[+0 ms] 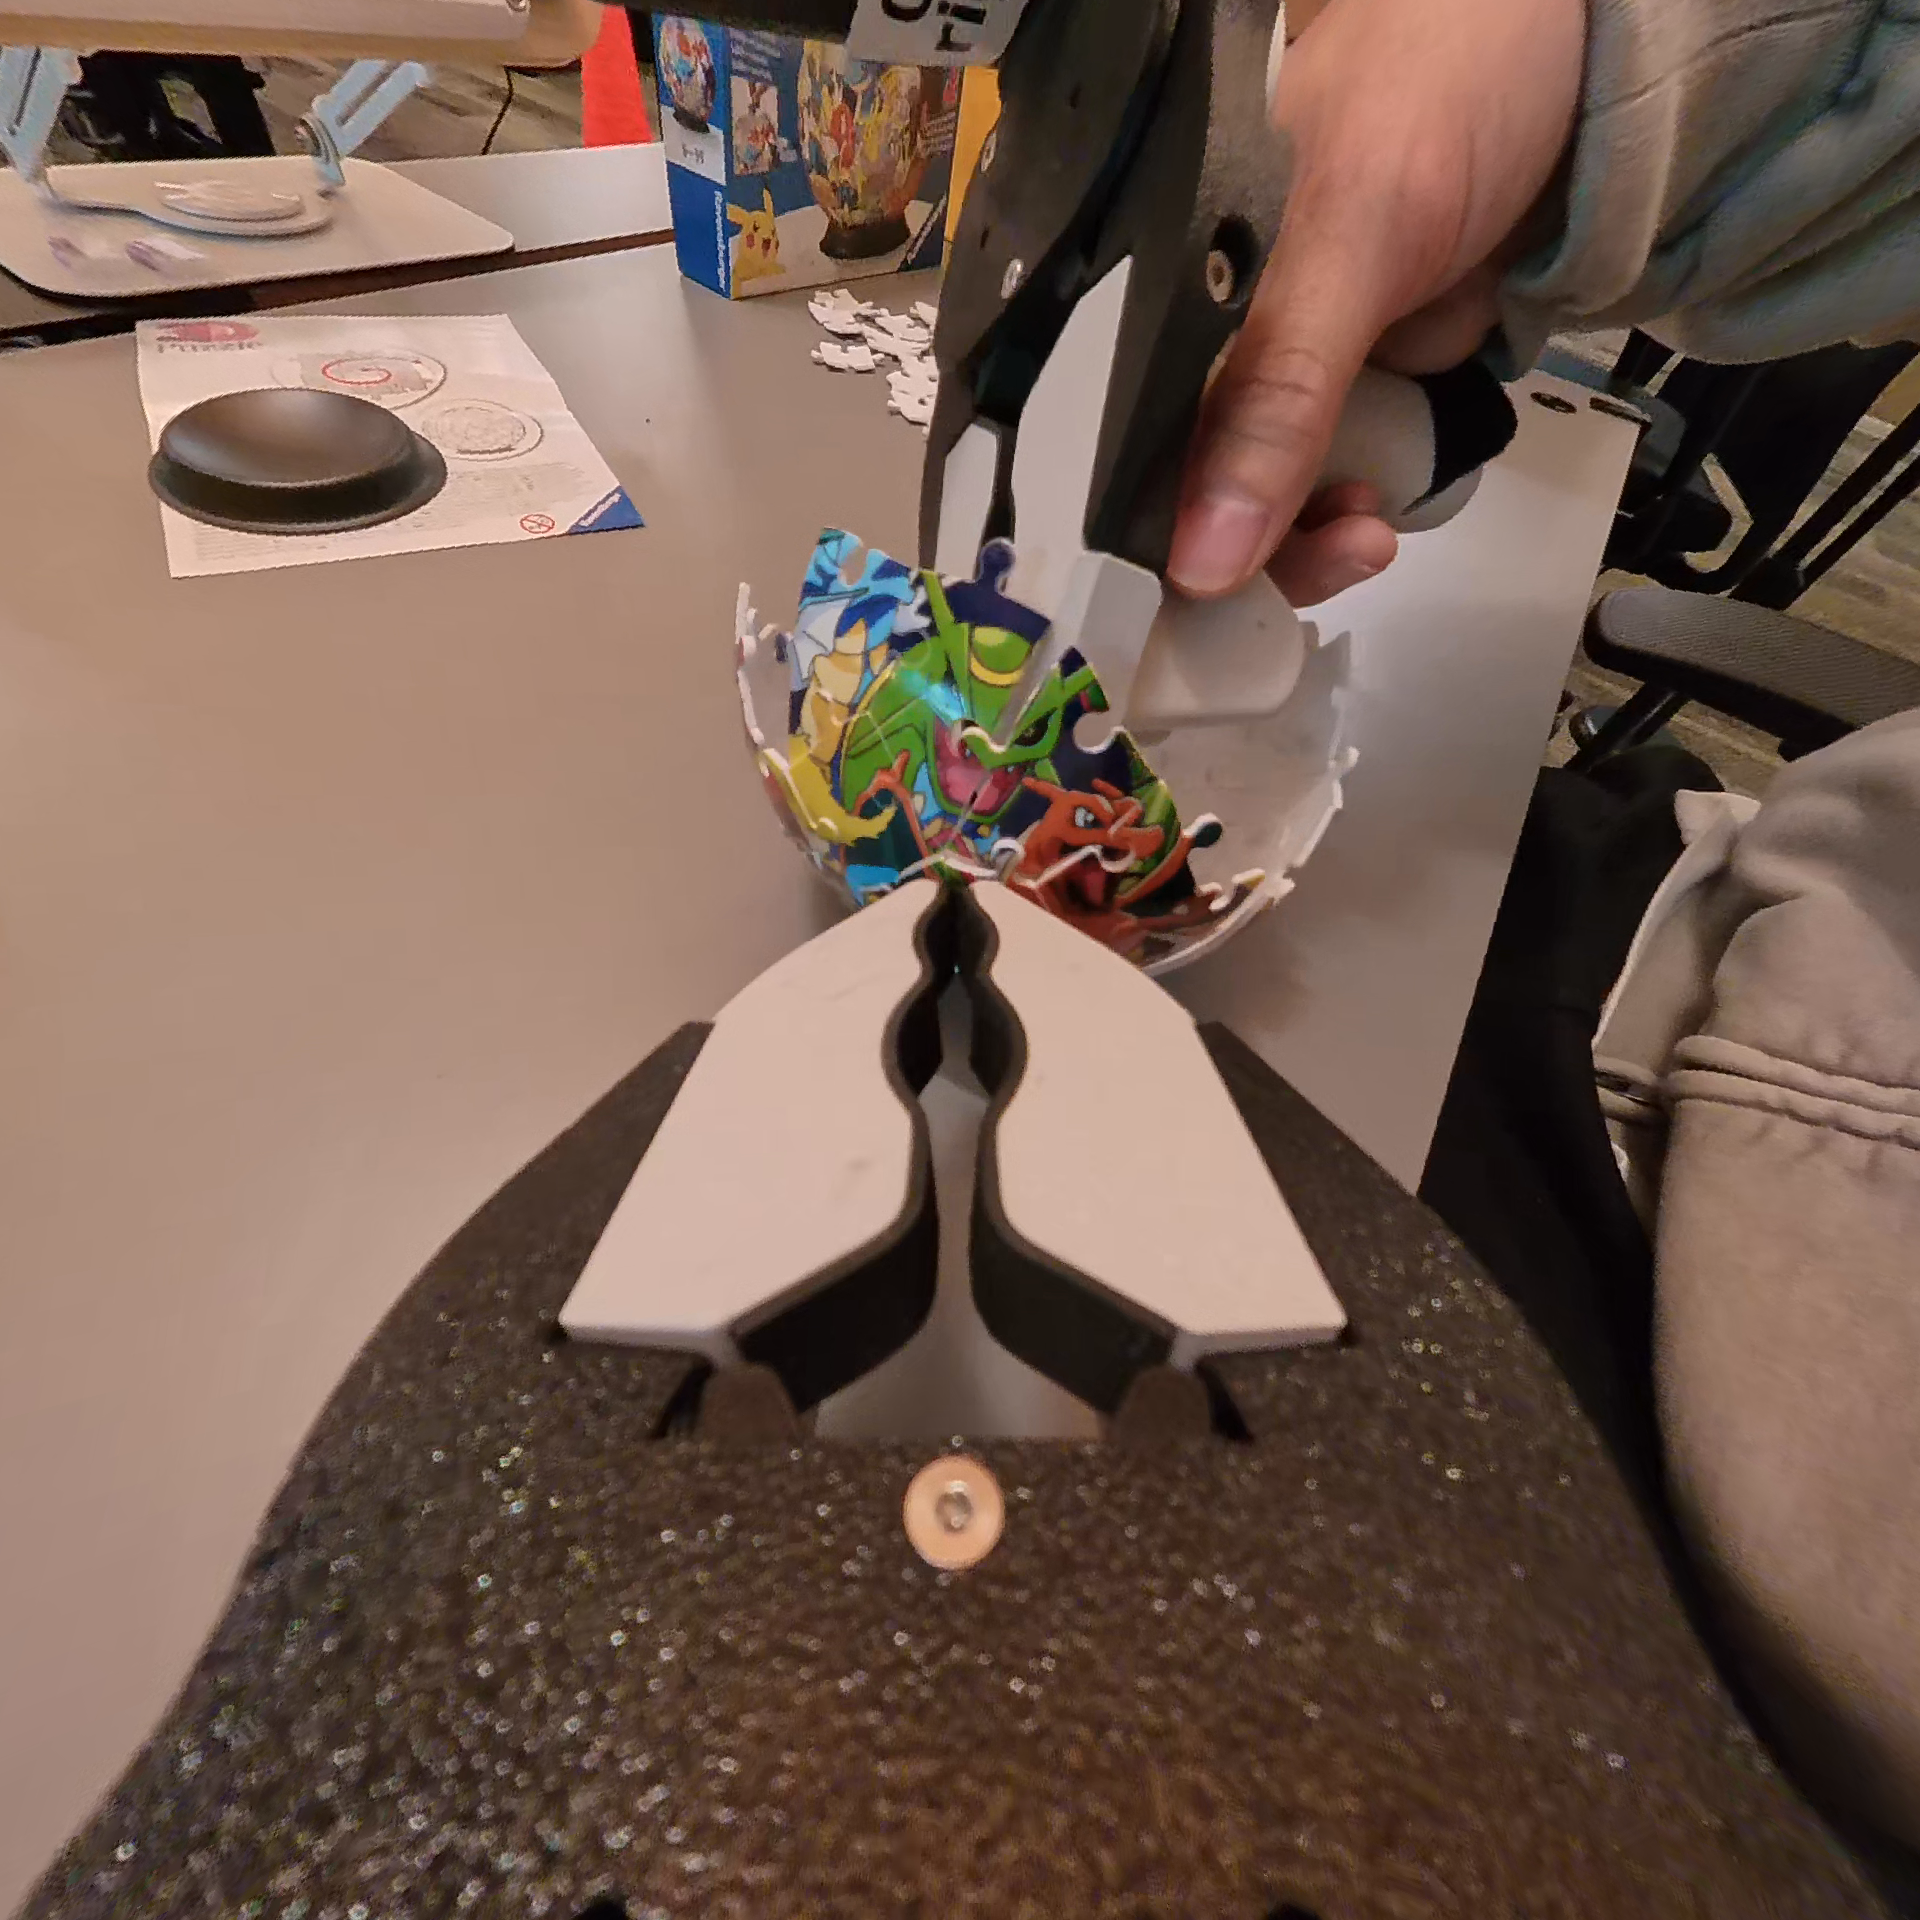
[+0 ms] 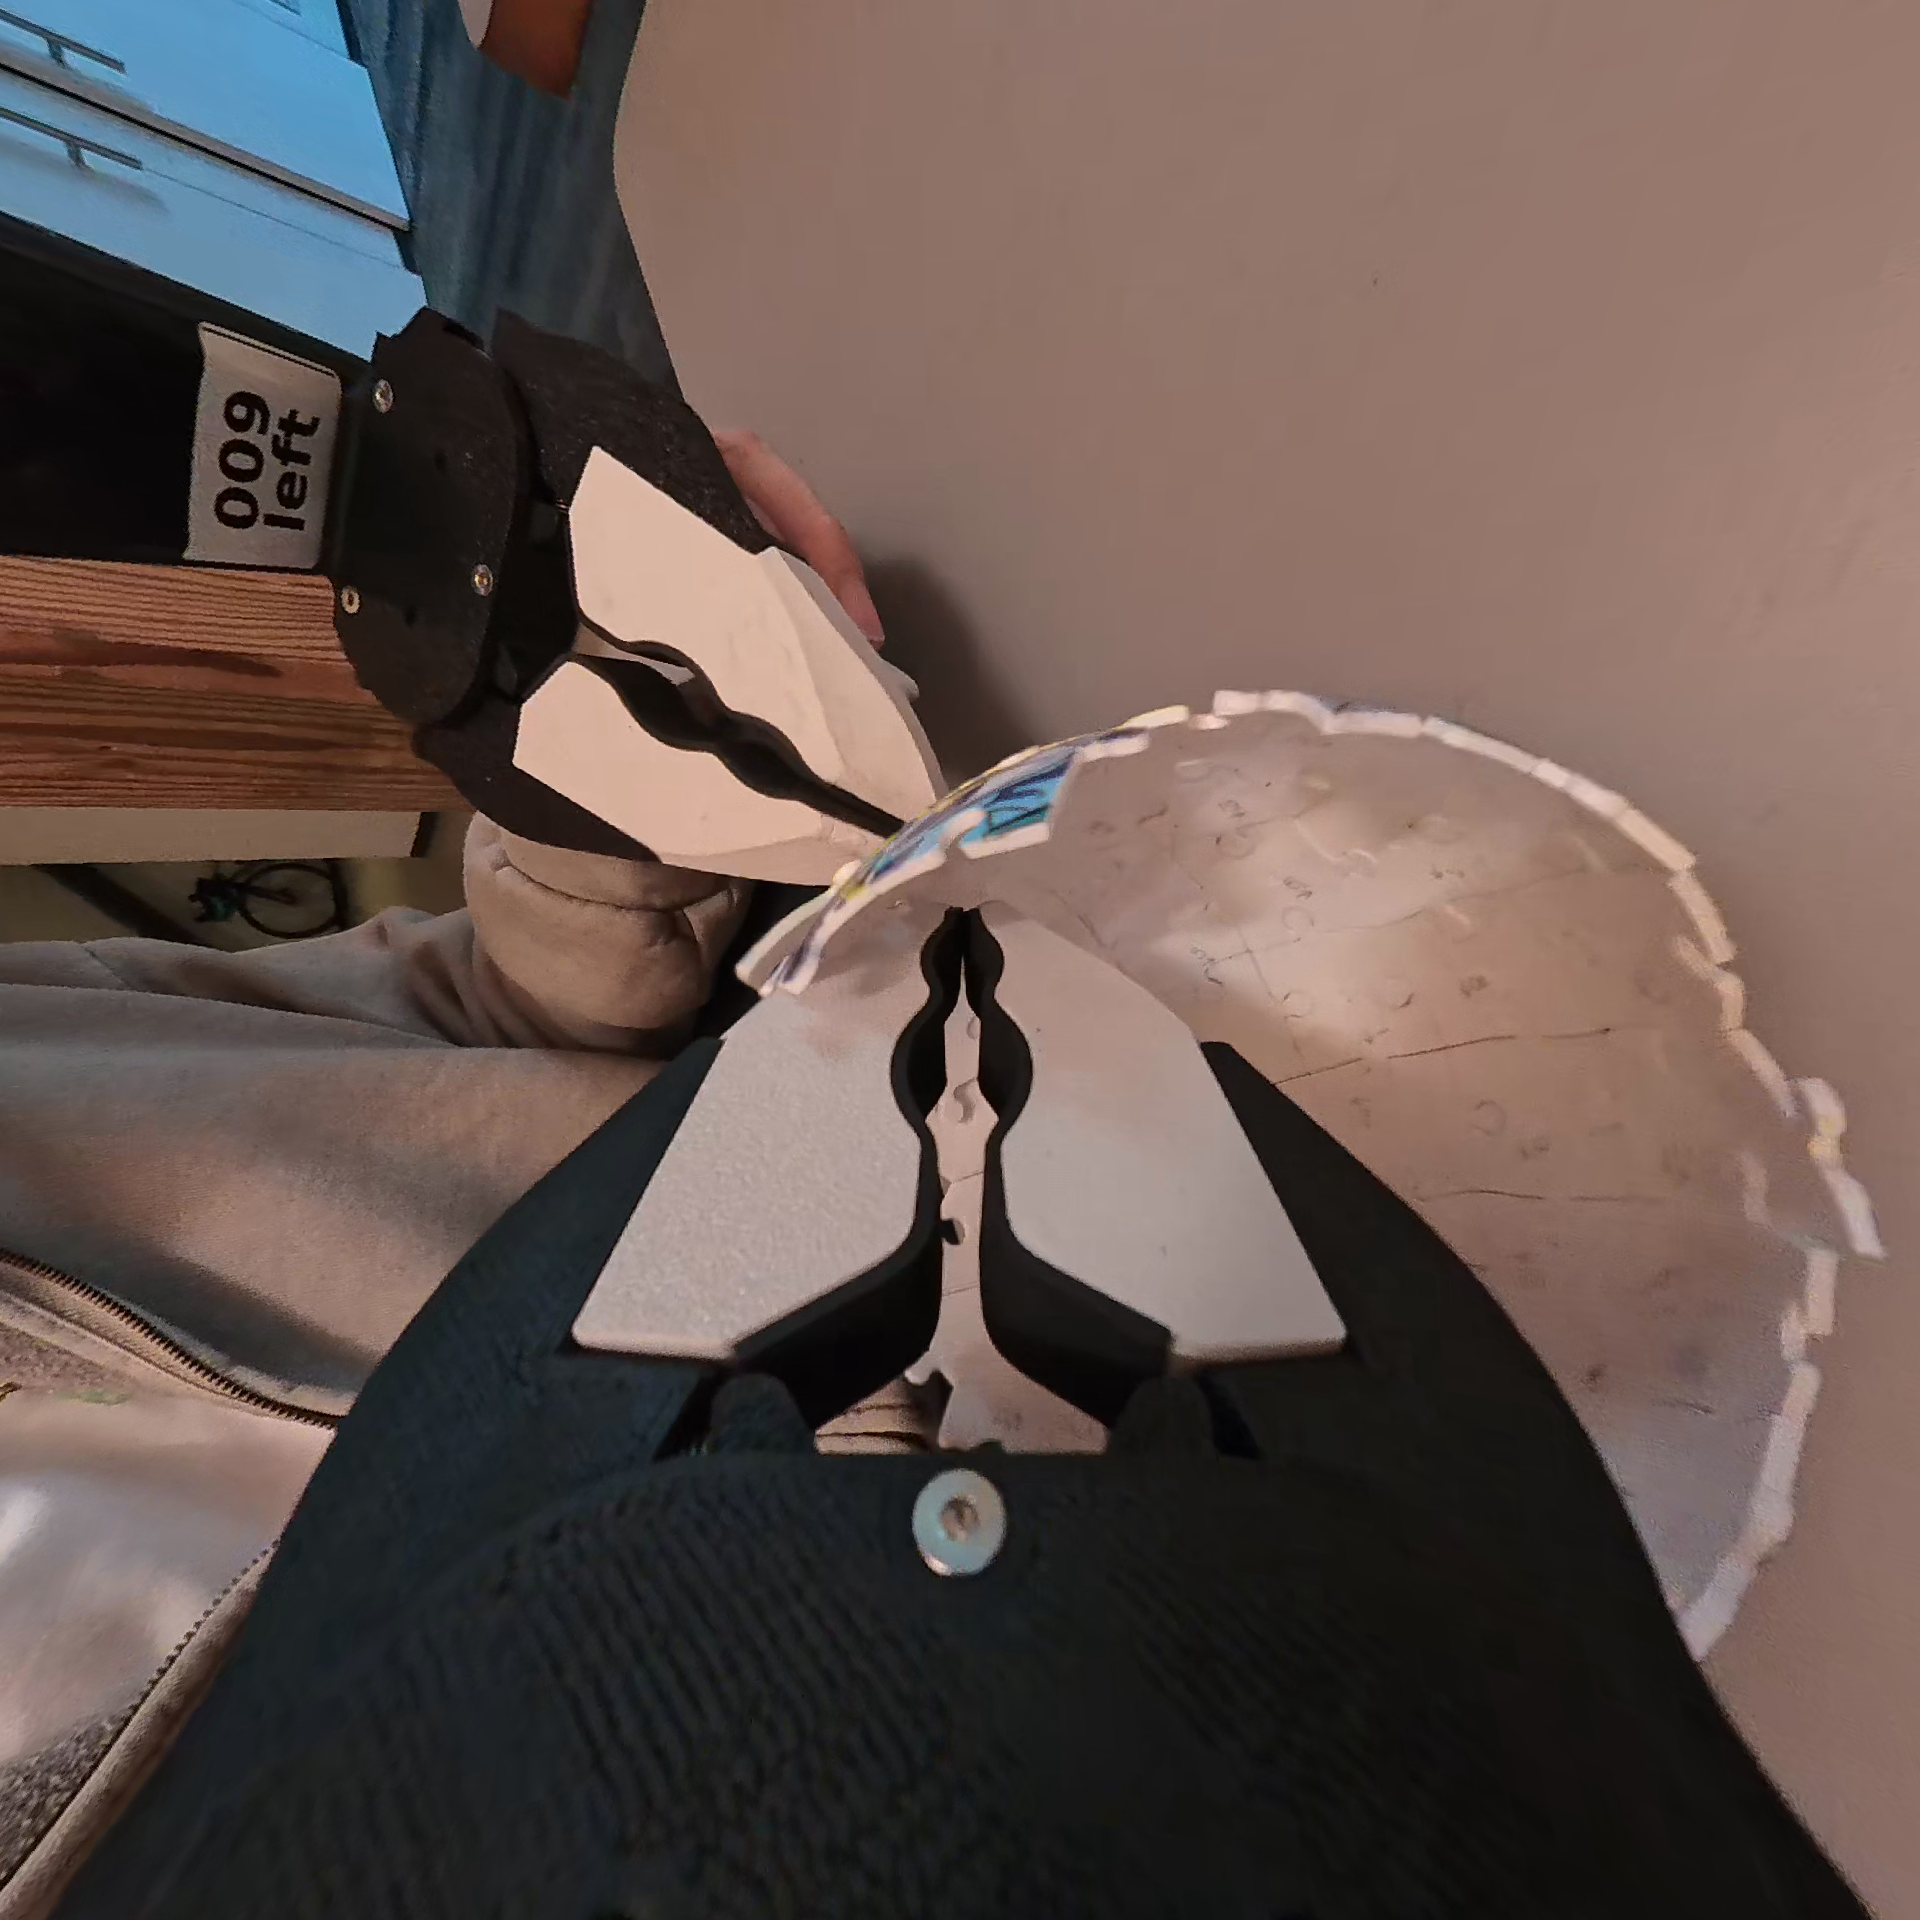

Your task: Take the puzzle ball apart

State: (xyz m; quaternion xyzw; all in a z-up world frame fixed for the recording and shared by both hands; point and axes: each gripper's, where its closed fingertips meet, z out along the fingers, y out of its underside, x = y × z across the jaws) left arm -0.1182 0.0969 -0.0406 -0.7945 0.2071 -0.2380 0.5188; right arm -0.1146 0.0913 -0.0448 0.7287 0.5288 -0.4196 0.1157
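— Now, where is the puzzle ball (image 1: 997, 769) found, and how is it turned?

— One half shell is left, low over the grey table (image 1: 416, 831) near its front edge. Its hollow white inside is turned up and toward the right; no long axis can be told in a bowl shape.

— And the claws?

— Two are counted. The left gripper (image 1: 958, 891) is pressed together on the printed lower rim. The right gripper (image 2: 961, 914) is pinched on the upper rim from above.

— What else is seen?

— One black stand (image 1: 296, 457) set on one instruction sheet (image 1: 488, 436), one puzzle box (image 1: 821, 156), and a pile of loose white pieces (image 1: 883, 343).
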